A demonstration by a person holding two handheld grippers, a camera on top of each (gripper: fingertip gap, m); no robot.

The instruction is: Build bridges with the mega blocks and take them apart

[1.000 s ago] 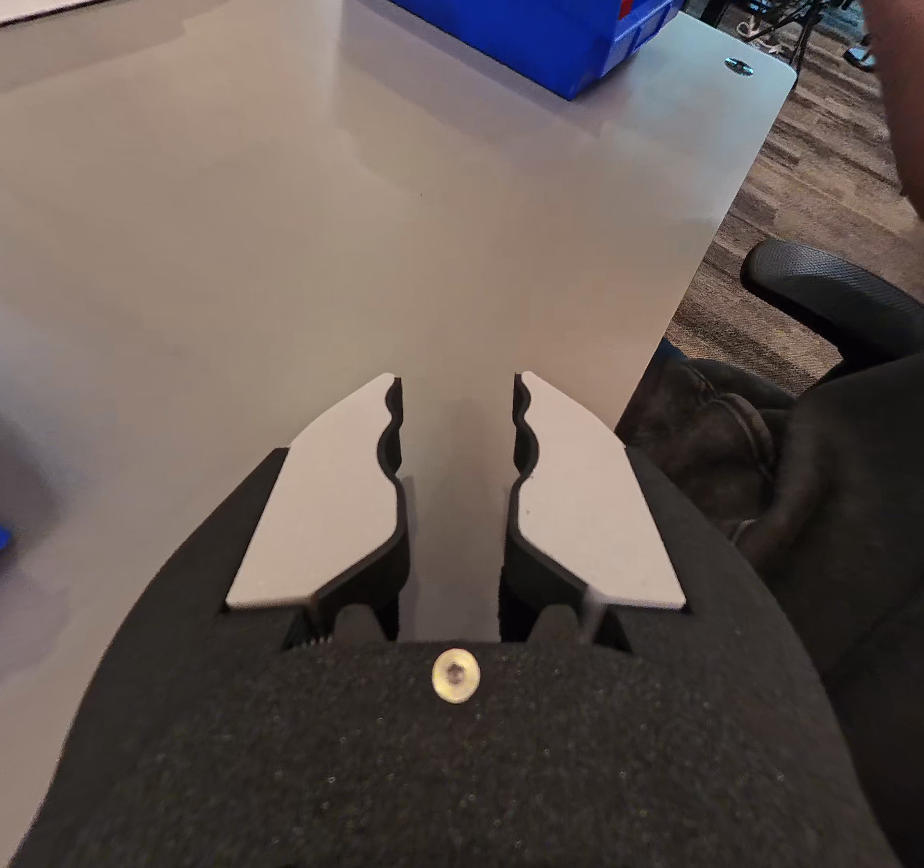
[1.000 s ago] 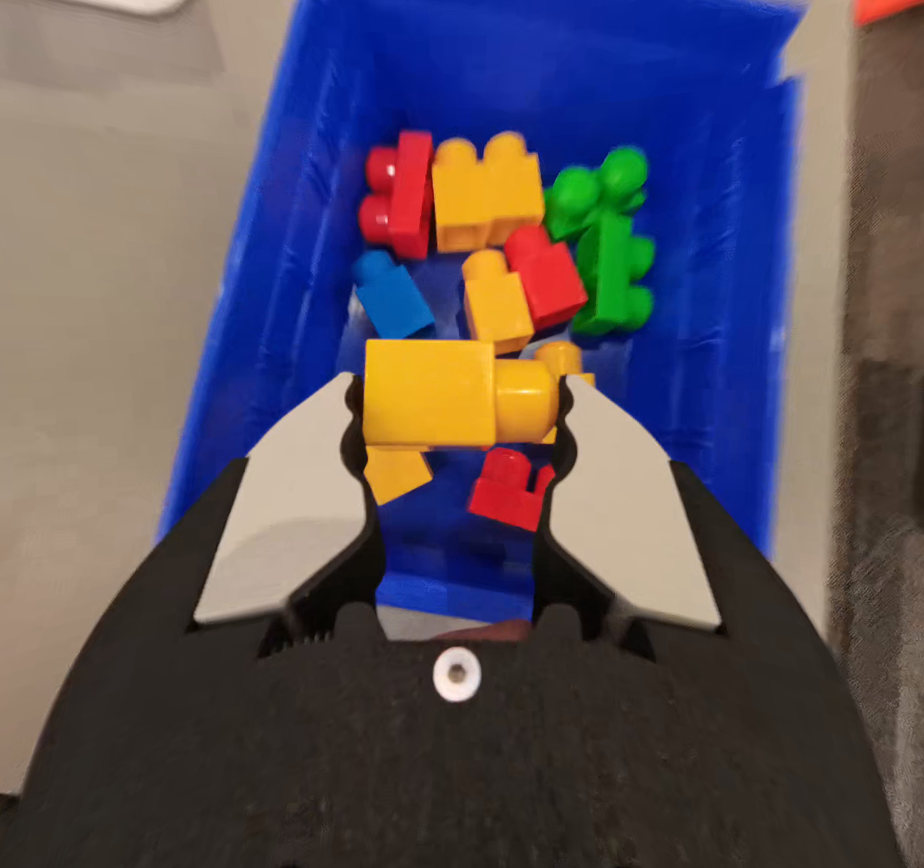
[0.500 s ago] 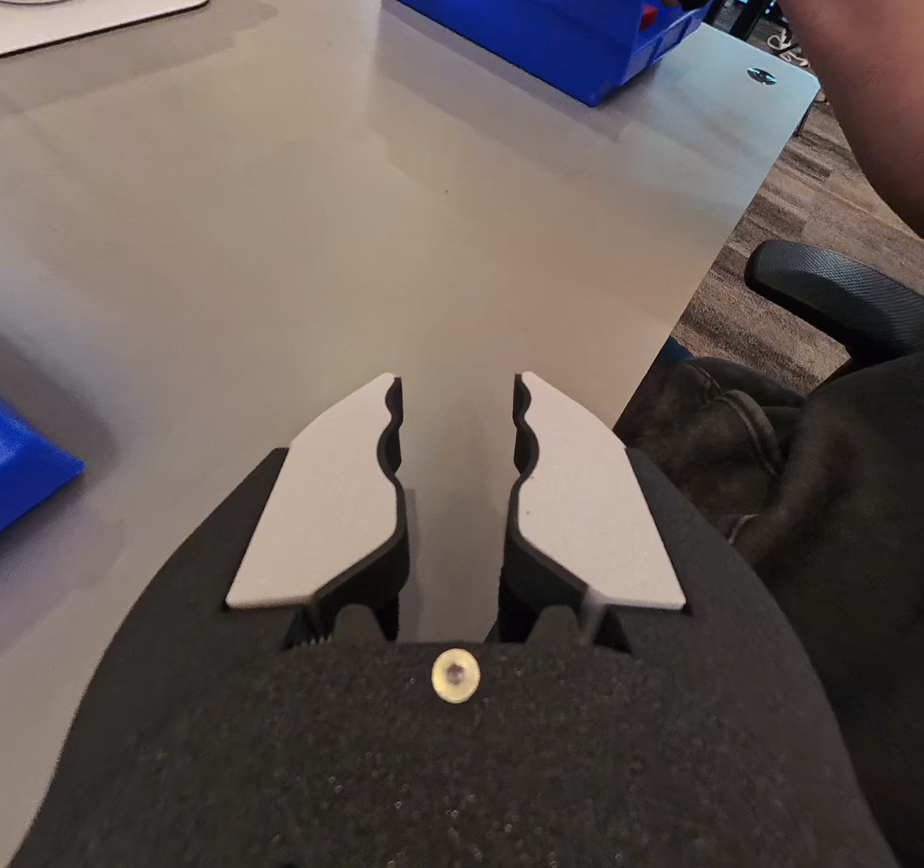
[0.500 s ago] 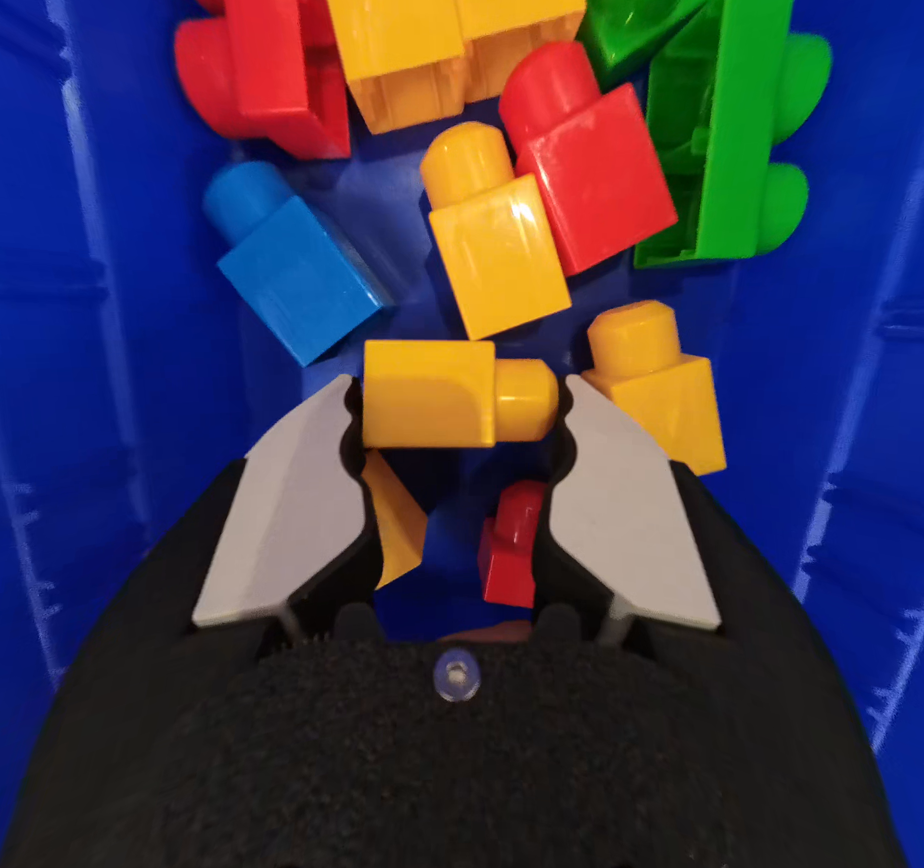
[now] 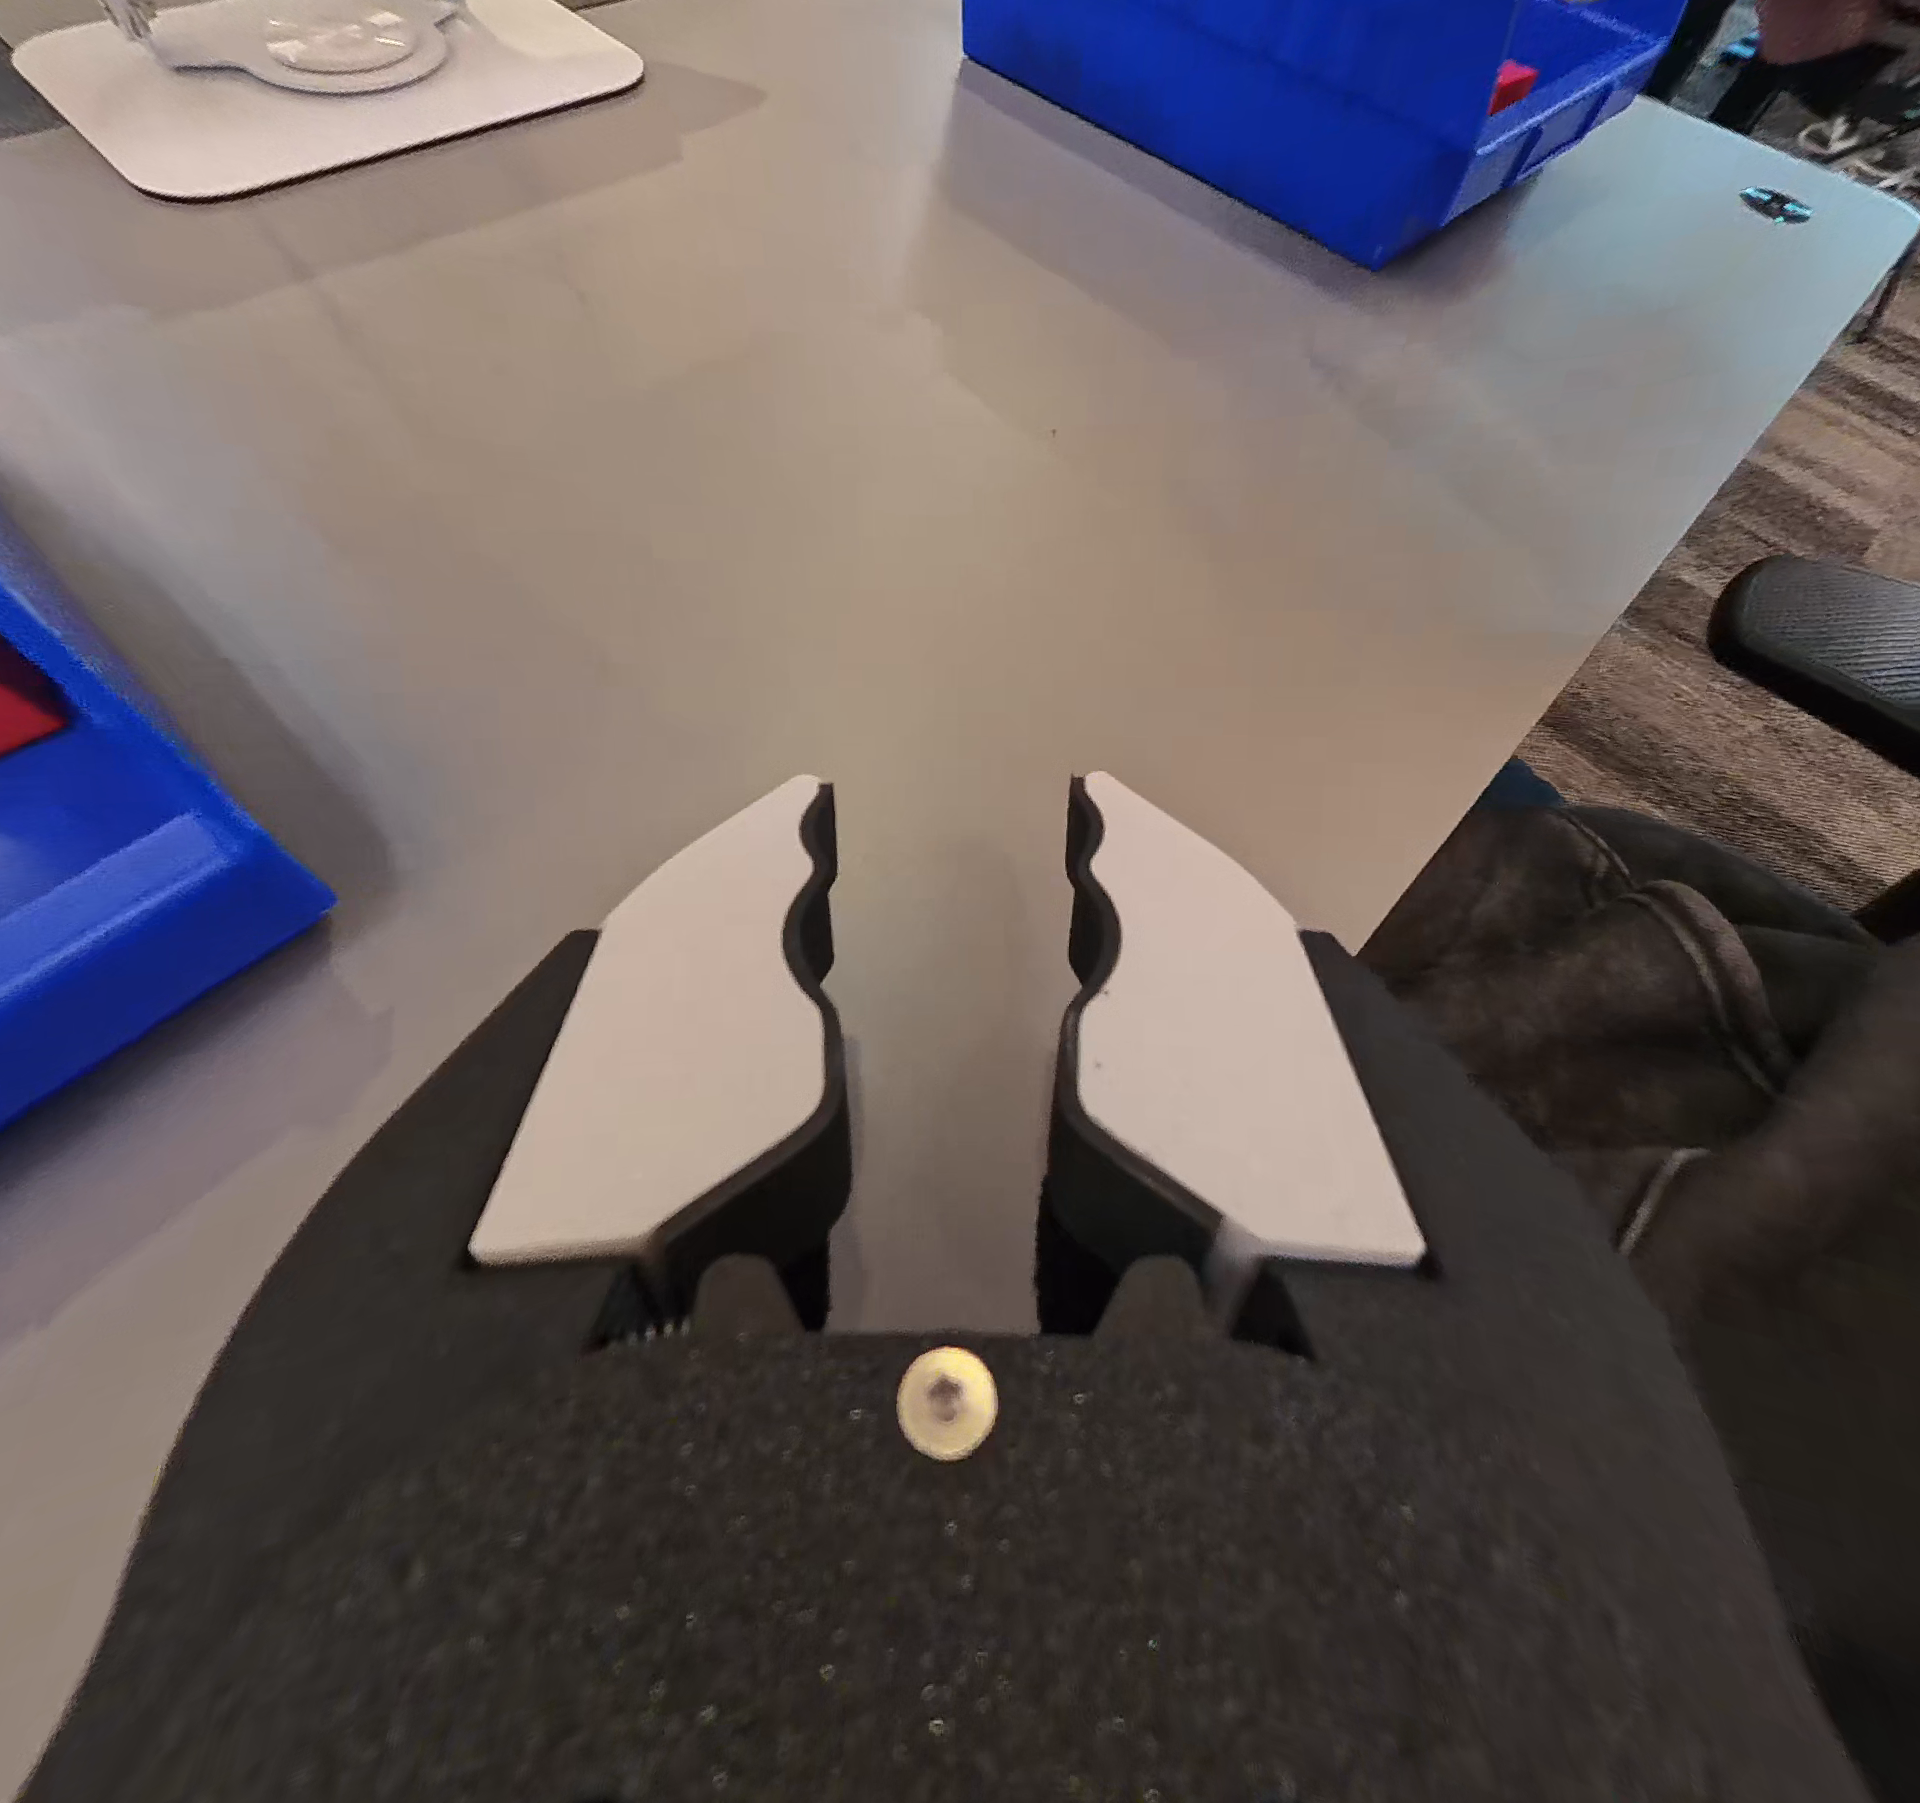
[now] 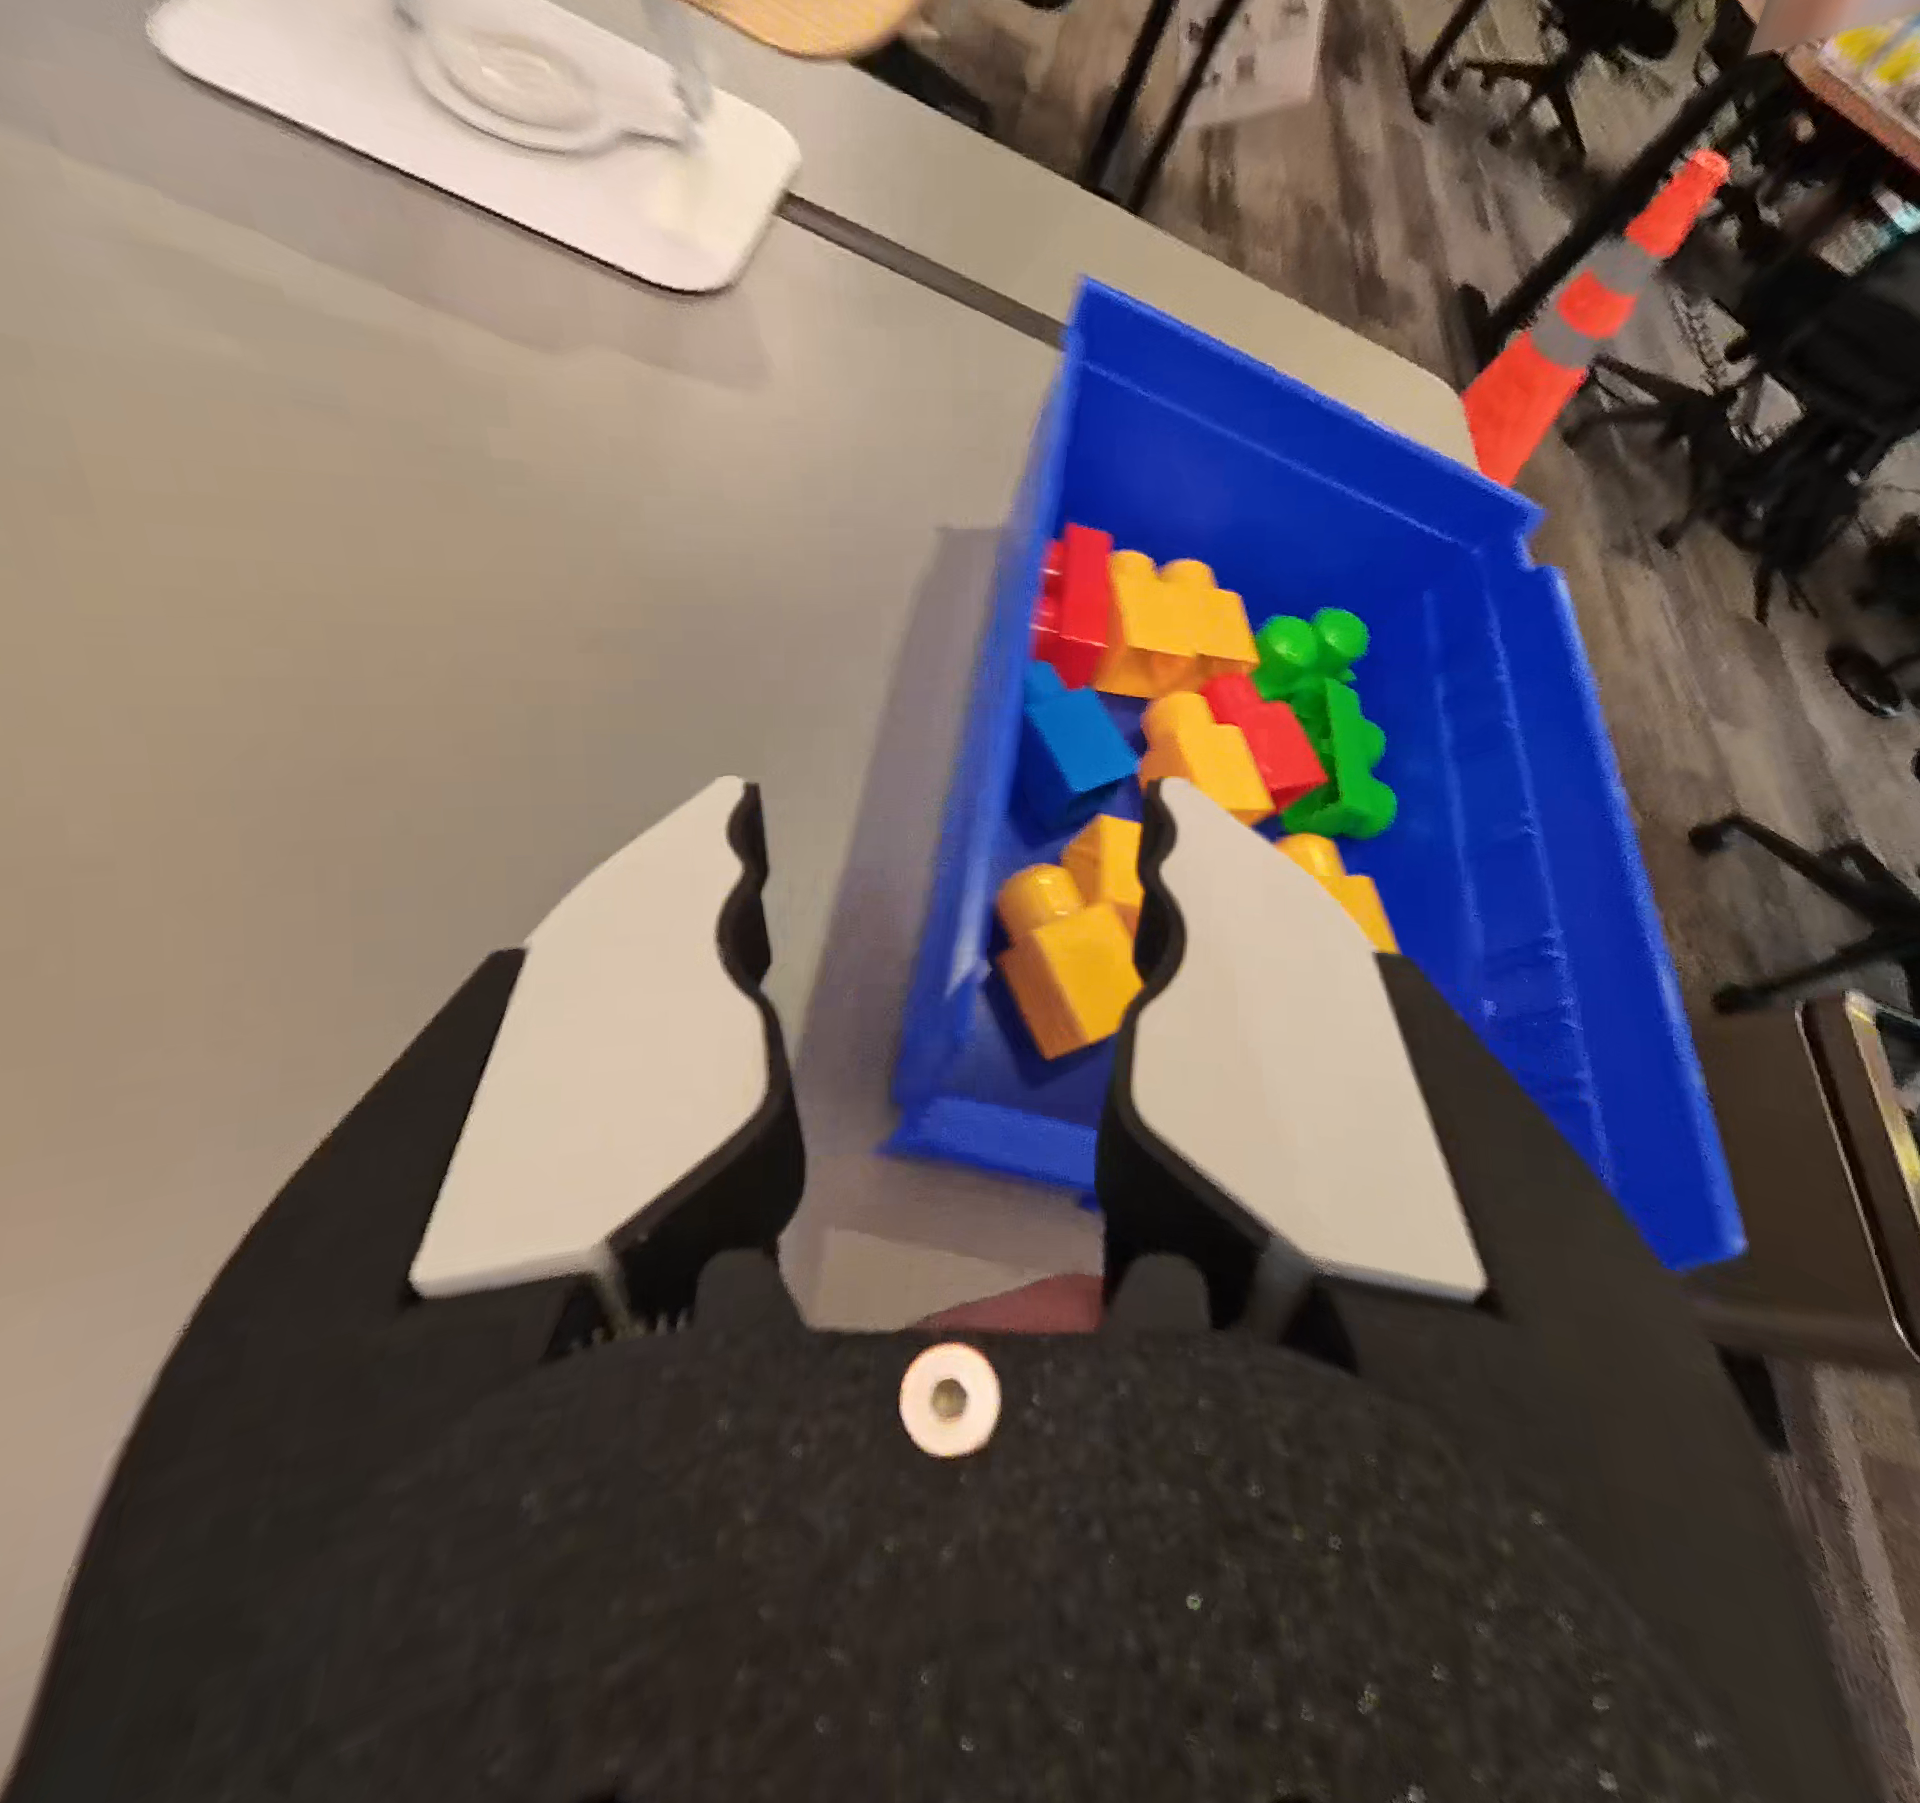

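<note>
1. Mega blocks (image 6: 1174, 714), red, yellow, green and blue, lie heaped inside the blue bin (image 6: 1507, 818) on the grey surface (image 6: 416, 558).
2. Right gripper (image 6: 951, 797) hovers beside the bin, fingers spread, empty.
3. Left gripper (image 5: 951, 787) hangs over bare surface, fingers apart, empty.

Smooth grey counter (image 5: 831, 465), rounded far-right corner, small round metal fitting (image 5: 1775, 204) set in near that corner. Blue plastic bin (image 6: 1496, 797) sits on it at the far right edge, holding loose red, yellow, green and blue blocks. Second blue plastic bin (image 5: 125, 922) on the left edge, only partly in frame, something red inside. White rounded-rectangle stand base (image 5: 322, 80) at the far left with clear legs rising from it. Middle of counter bare.
</note>
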